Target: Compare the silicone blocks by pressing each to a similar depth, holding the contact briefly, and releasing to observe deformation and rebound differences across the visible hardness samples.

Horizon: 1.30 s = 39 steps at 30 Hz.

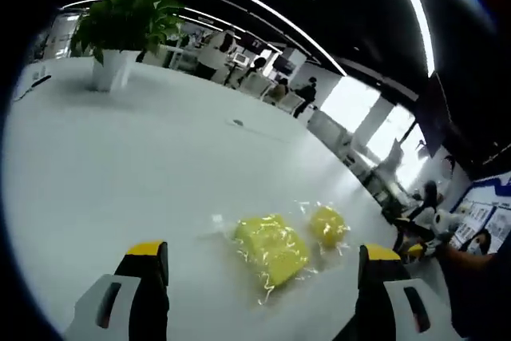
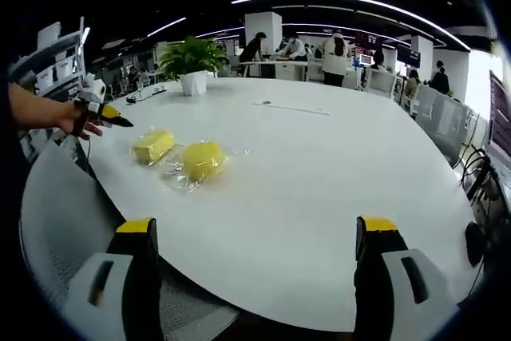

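1. Left gripper view: left gripper [image 1: 263, 277] has jaws wide apart w/ nothing between them. It hangs above the white table [image 1: 120, 165], likely lining up for a first press.
2. Two yellow silicone blocks in clear wrap lie just ahead: the larger block [image 1: 271, 248] at approx 12 o'clock off the jaw gap, the smaller block [image 1: 328, 225] at 1 o'clock, just beside it but apart. Both lie flat, prob so a press goes straight down.
3. Potted plant [image 1: 120, 37] far off at 11 o'clock, clear of the work.
4. Right gripper view: right gripper [image 2: 255, 269] also wide open and empty, back near the table edge, well away from the samples, so seemingly waiting.
5. Blocks sit at 10–11 o'clock. The other gripper [image 2: 100, 109], in a hand [image 2: 76, 117], is near them. Can't tell its jaw state from here.
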### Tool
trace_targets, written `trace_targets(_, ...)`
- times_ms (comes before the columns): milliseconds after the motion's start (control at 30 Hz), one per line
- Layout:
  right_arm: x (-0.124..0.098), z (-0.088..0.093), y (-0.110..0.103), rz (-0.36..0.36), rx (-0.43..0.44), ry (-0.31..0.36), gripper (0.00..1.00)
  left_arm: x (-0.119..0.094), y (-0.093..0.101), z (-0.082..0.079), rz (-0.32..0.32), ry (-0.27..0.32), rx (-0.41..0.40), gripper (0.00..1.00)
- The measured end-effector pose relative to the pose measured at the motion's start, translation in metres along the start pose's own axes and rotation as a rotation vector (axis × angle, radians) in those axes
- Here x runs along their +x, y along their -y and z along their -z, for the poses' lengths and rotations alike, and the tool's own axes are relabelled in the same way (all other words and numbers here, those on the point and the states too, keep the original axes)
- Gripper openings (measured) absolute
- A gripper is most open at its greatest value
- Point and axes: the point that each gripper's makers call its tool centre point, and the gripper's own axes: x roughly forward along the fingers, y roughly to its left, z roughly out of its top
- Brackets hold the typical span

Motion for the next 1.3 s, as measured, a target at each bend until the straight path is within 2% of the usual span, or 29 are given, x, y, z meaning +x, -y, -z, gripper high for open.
trace_targets(133,-0.002,0.000,0.000,0.005,-0.007,0.000,0.96,0.019,0.000,0.009,0.042,-0.036,-0.088,1.00)
trace_targets(167,-0.001,0.000,0.001,0.005,-0.005,-0.003,0.97,0.029,-0.010,0.013,0.046,-0.051,-0.098,1.00)
trace_targets(200,0.000,-0.002,0.004,0.008,0.007,0.006,0.97,0.032,-0.011,0.015,0.056,-0.062,-0.117,1.00)
trace_targets(333,0.000,-0.009,0.008,0.021,0.027,0.033,0.96,0.039,-0.008,0.011,0.090,-0.058,-0.164,0.99)
trace_targets(433,0.001,-0.007,0.010,0.028,0.049,0.041,0.96,0.044,-0.004,0.020,0.112,-0.122,-0.193,0.94)
trace_targets(500,0.003,-0.004,0.011,0.034,0.068,0.038,0.96,0.044,-0.003,0.027,0.119,-0.160,-0.225,0.87)
trace_targets(533,0.003,-0.002,0.010,0.031,0.076,0.035,0.96,0.048,-0.007,0.023,0.118,-0.134,-0.214,0.84)
trace_targets(567,0.003,-0.002,0.009,0.027,0.074,0.034,0.96,0.048,-0.006,0.022,0.118,-0.137,-0.233,0.80)
trace_targets(633,0.002,-0.003,0.006,0.023,0.058,0.031,0.96,0.050,-0.014,0.023,0.086,-0.135,-0.280,0.74)
trace_targets(733,0.000,0.003,0.005,0.019,0.065,0.020,0.96,0.050,-0.014,0.023,0.088,-0.126,-0.348,0.67)
trace_targets(800,-0.001,0.006,0.006,0.021,0.067,0.013,0.96,0.052,-0.021,0.024,0.067,-0.133,-0.343,0.60)
trace_targets(833,-0.001,0.007,0.006,0.021,0.068,0.011,0.96,0.050,-0.027,0.027,0.016,-0.152,-0.337,0.56)
trace_targets(867,-0.002,0.007,0.006,0.020,0.068,0.010,0.96,0.050,-0.027,0.028,0.010,-0.154,-0.336,0.51)
trace_targets(1000,-0.002,0.007,0.010,0.047,0.074,0.015,0.97,0.055,-0.024,0.026,0.014,-0.129,-0.391,0.48)
trace_targets(1200,-0.003,0.007,0.008,0.031,0.093,0.009,0.97,0.060,-0.025,0.027,0.008,-0.098,-0.417,0.45)
trace_targets(1233,-0.003,0.007,0.007,0.032,0.096,0.009,0.97,0.059,-0.025,0.027,-0.003,-0.102,-0.415,0.41)
trace_targets(1300,-0.002,0.008,0.008,0.031,0.091,0.005,0.97,0.054,-0.033,0.042,-0.060,-0.176,-0.367,0.30)
